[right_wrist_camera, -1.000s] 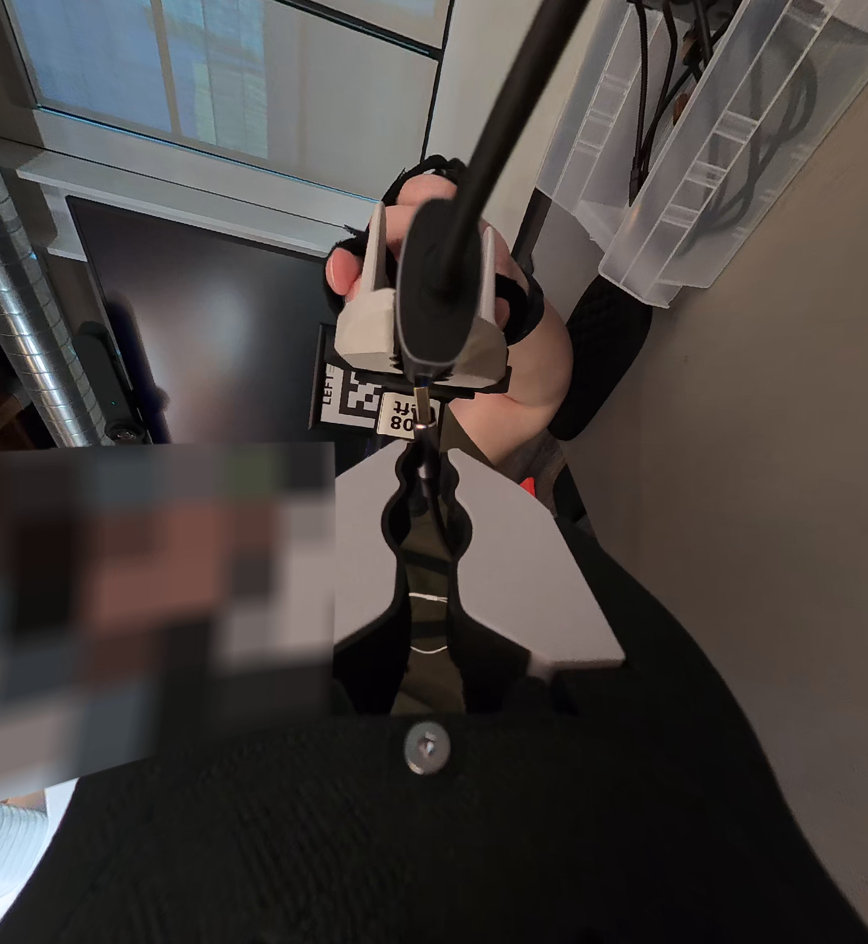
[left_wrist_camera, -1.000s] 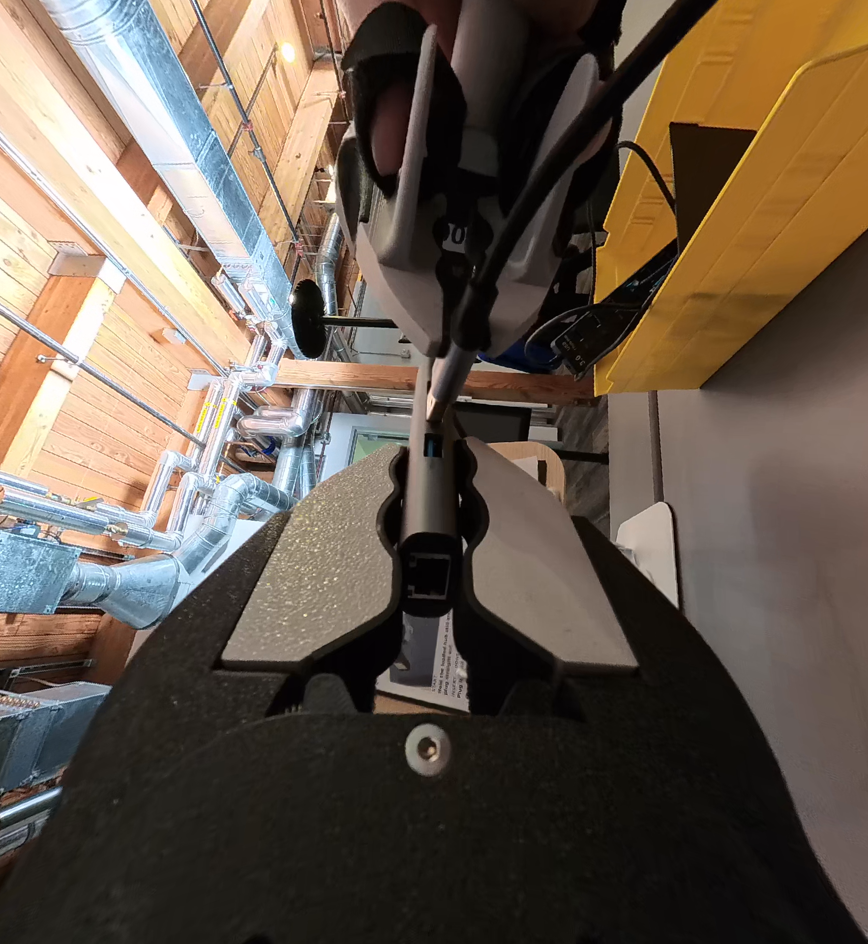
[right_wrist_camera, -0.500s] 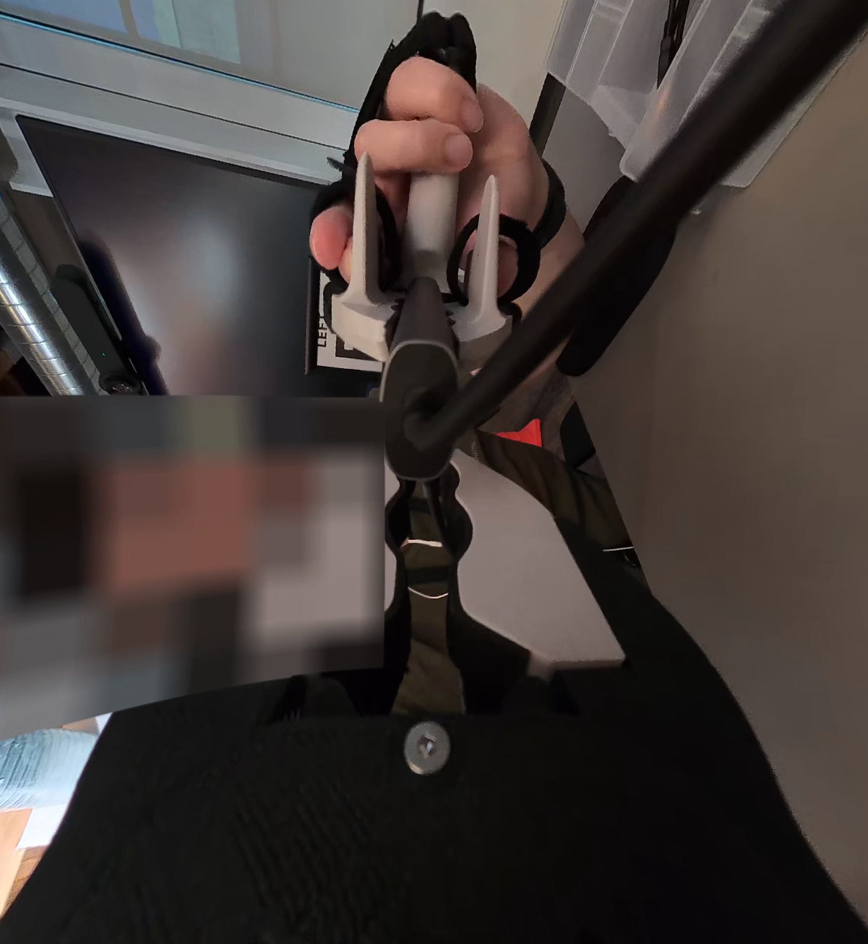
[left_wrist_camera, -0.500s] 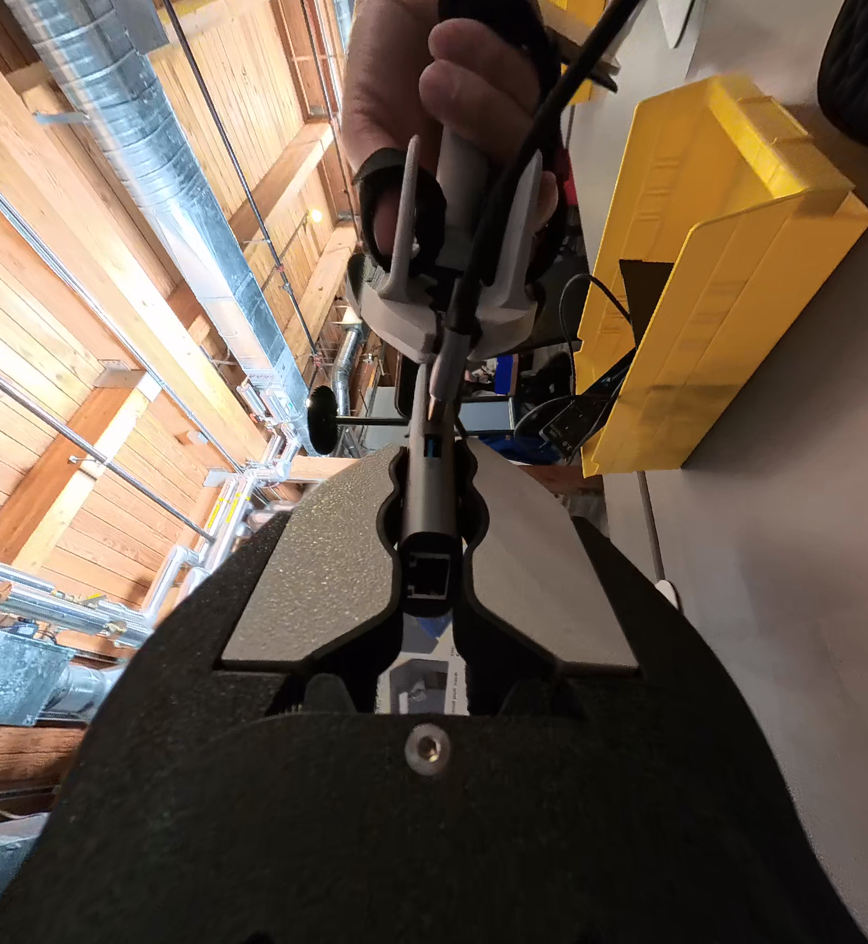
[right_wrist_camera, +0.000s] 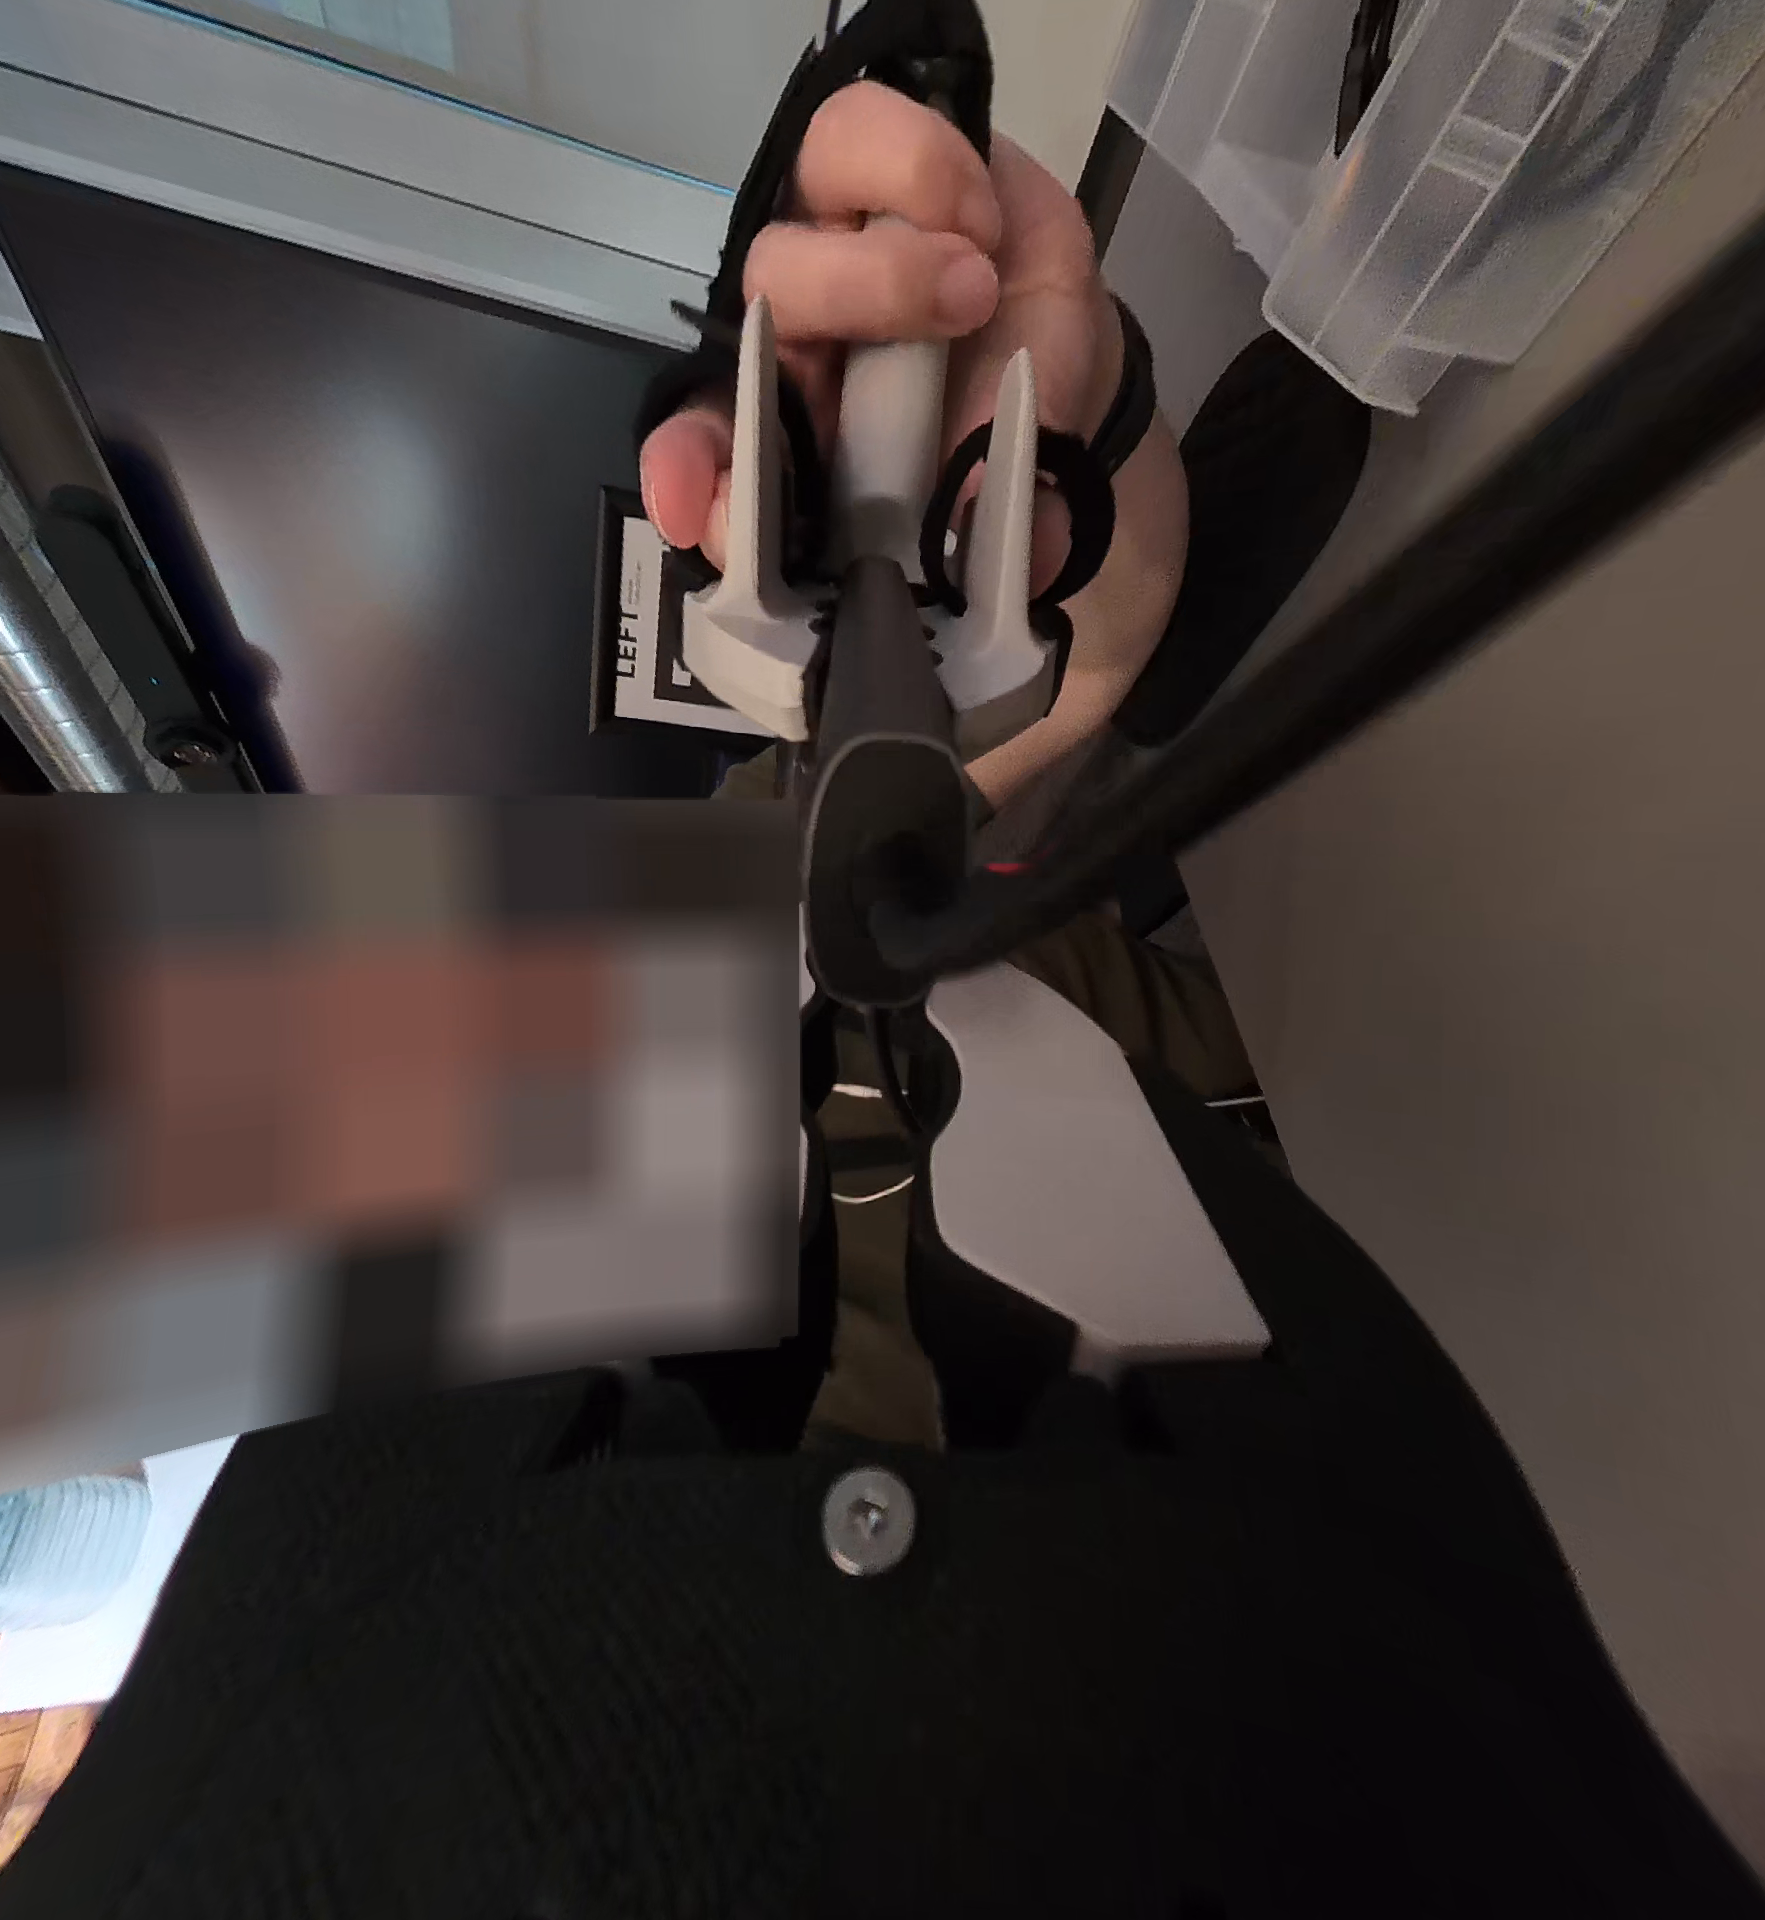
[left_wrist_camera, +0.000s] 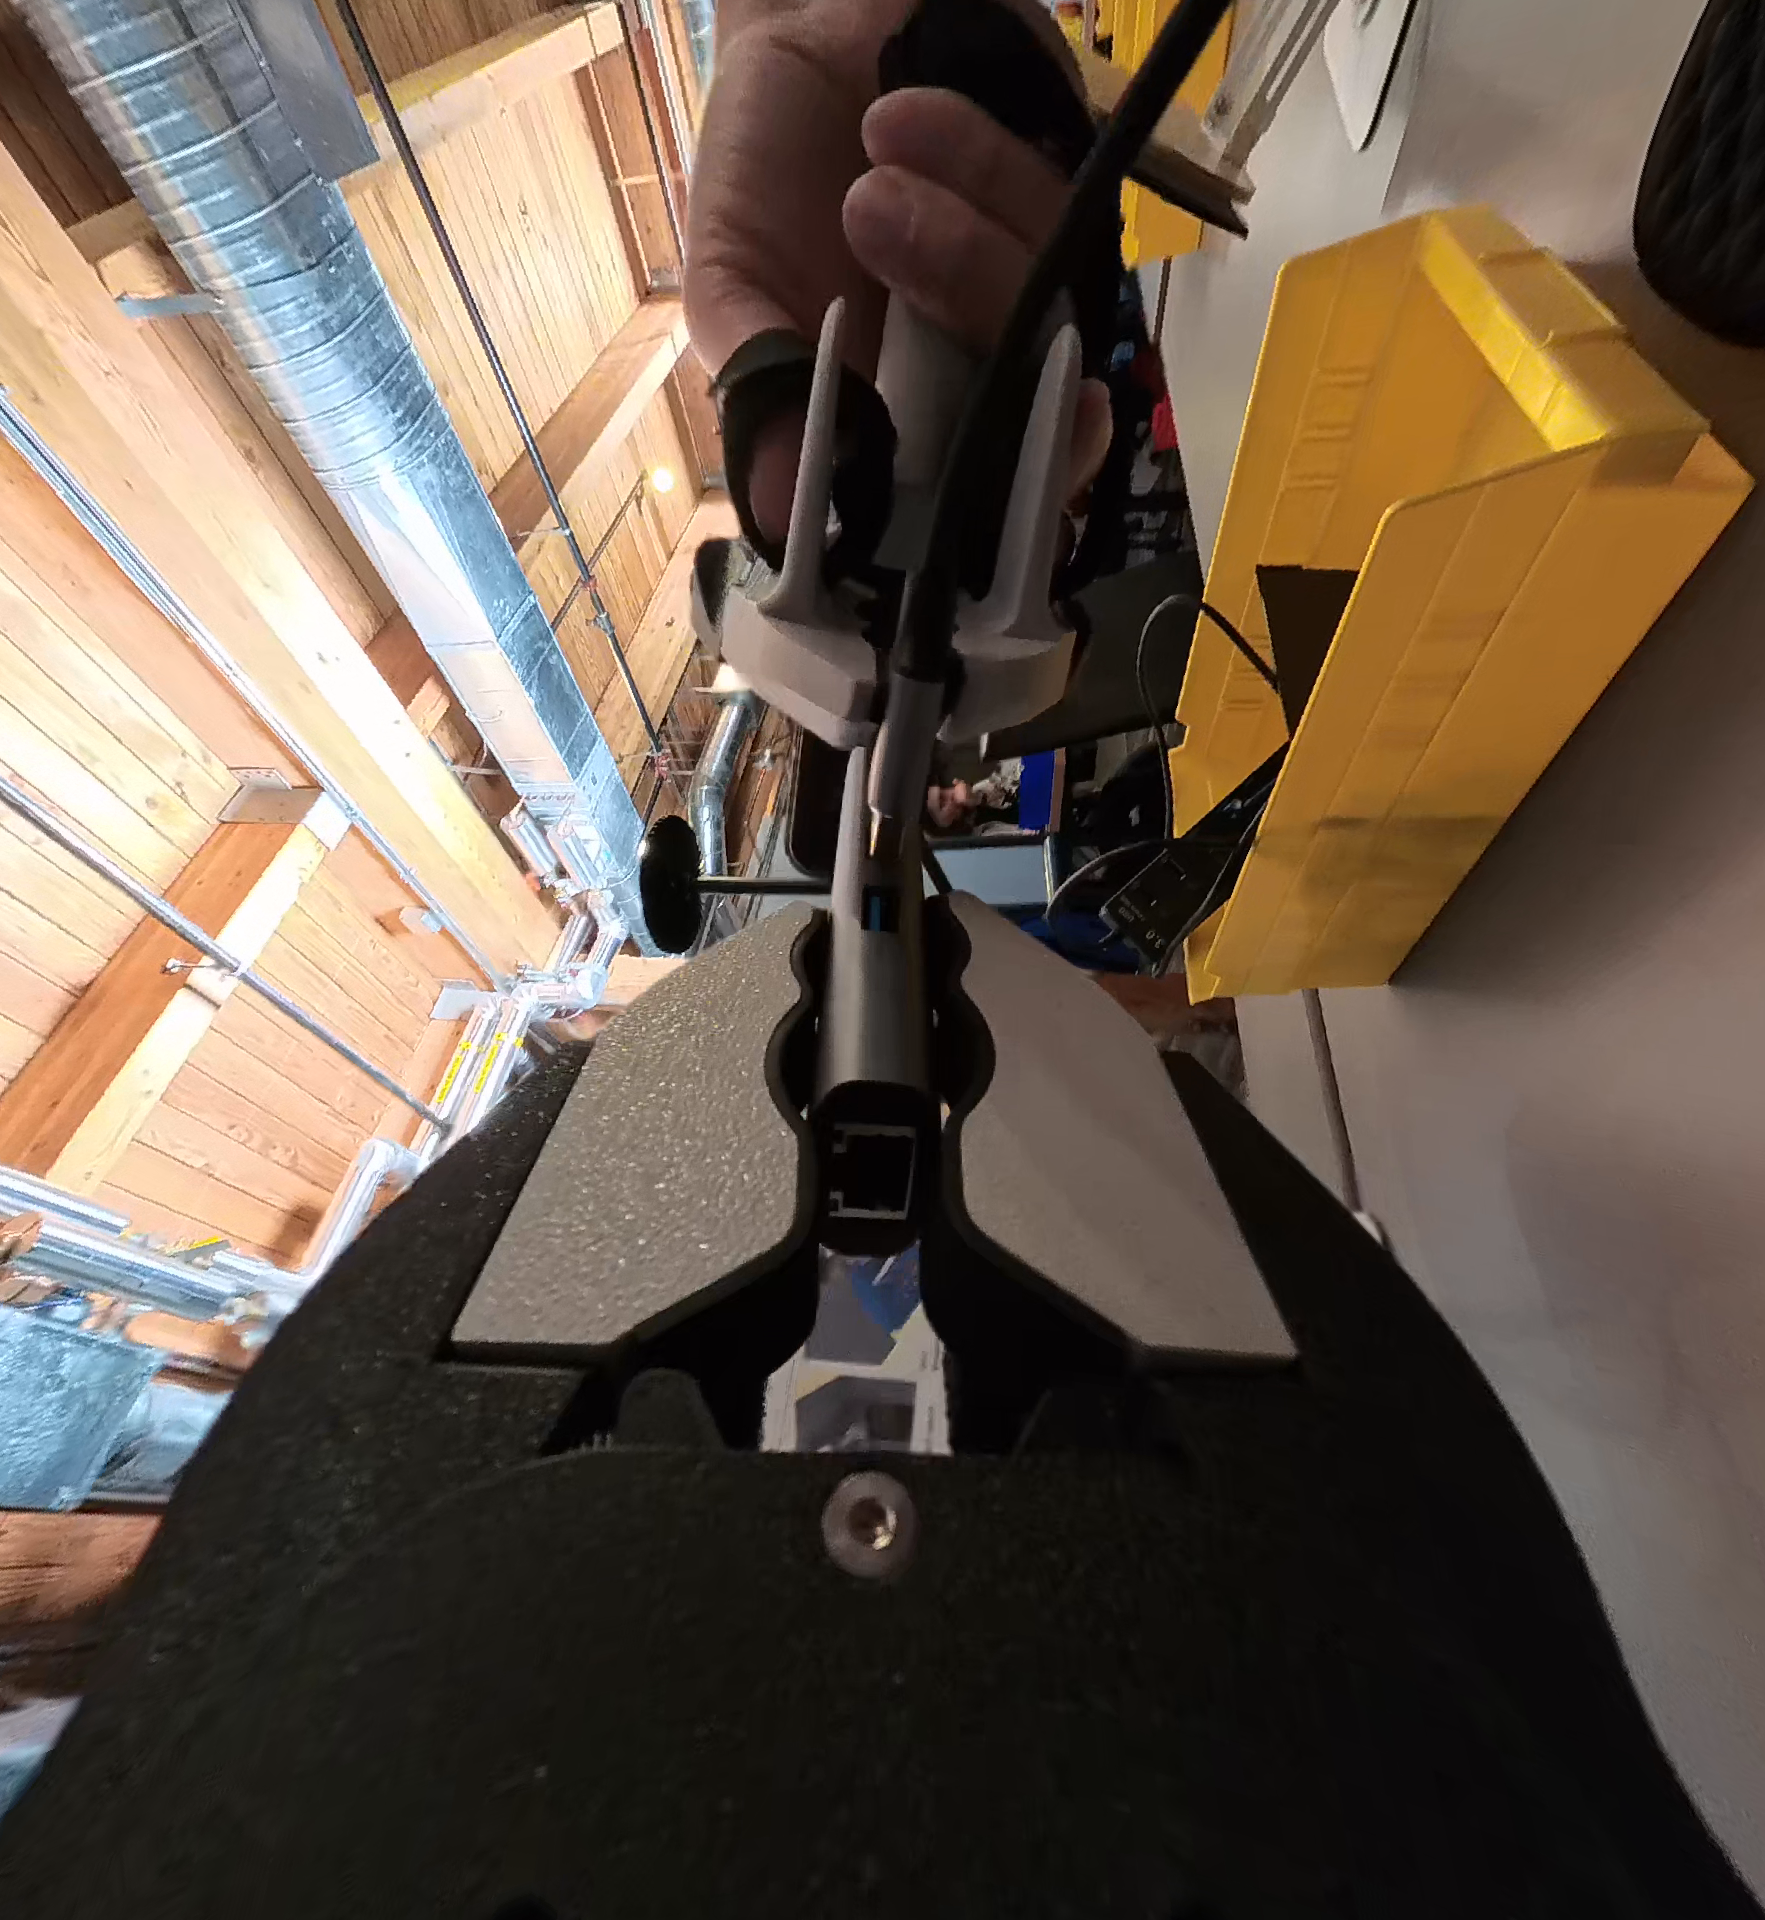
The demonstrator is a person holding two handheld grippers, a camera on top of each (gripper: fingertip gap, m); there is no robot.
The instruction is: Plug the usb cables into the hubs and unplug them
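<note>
Left claw (left_wrist_camera: 873, 997) clamped on a slim grey hub (left_wrist_camera: 870, 1049), held lengthwise between the pads, its square port end nearest the camera. Just beyond the hub's far end, a grey usb plug (left_wrist_camera: 899, 748), metal tip beside a blue port but not seated. Right claw (left_wrist_camera: 904, 681) pinched on that plug, black cable (left_wrist_camera: 1023, 312) running up past the gloved hand (left_wrist_camera: 857, 208). Farther right, a yellow bin (left_wrist_camera: 1429, 623) lying on the grey bench (left_wrist_camera: 1584, 1247).
</note>
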